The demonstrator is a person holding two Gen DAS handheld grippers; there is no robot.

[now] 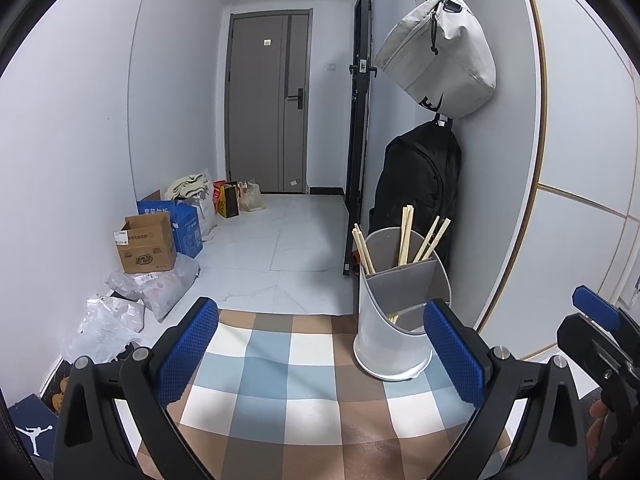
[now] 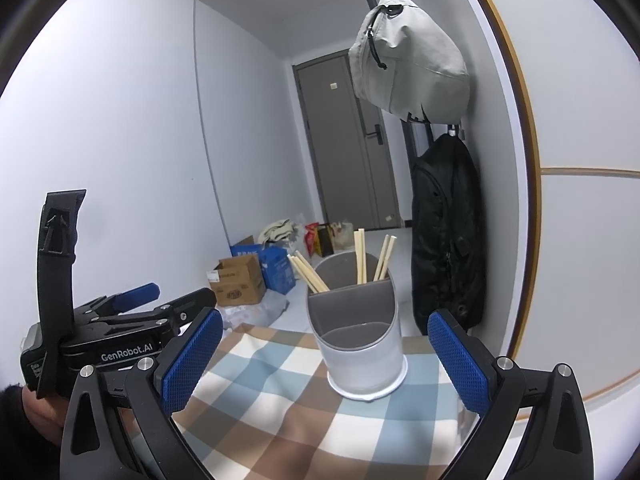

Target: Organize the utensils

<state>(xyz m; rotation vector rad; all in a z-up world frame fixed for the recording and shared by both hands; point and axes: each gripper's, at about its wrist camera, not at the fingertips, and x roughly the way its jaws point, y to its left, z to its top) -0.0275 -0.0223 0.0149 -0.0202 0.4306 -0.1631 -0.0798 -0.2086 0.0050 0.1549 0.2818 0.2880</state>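
A white and grey utensil holder (image 1: 396, 320) (image 2: 356, 336) stands on the checked tablecloth (image 1: 296, 380) (image 2: 280, 400) near its far right edge. Several wooden chopsticks (image 1: 408, 236) (image 2: 360, 256) stand in its rear compartments; the front compartment looks empty. My left gripper (image 1: 320, 352) is open and empty, just left of and in front of the holder. My right gripper (image 2: 324, 364) is open and empty, with the holder between and beyond its fingers. The left gripper also shows at the left of the right wrist view (image 2: 132, 312).
A grey bag (image 1: 440, 52) and a black backpack (image 1: 420, 184) hang on the wall right behind the holder. Cardboard boxes (image 1: 148, 244) and plastic bags (image 1: 108, 320) lie on the floor at the left. A door (image 1: 268, 104) is at the hallway's end.
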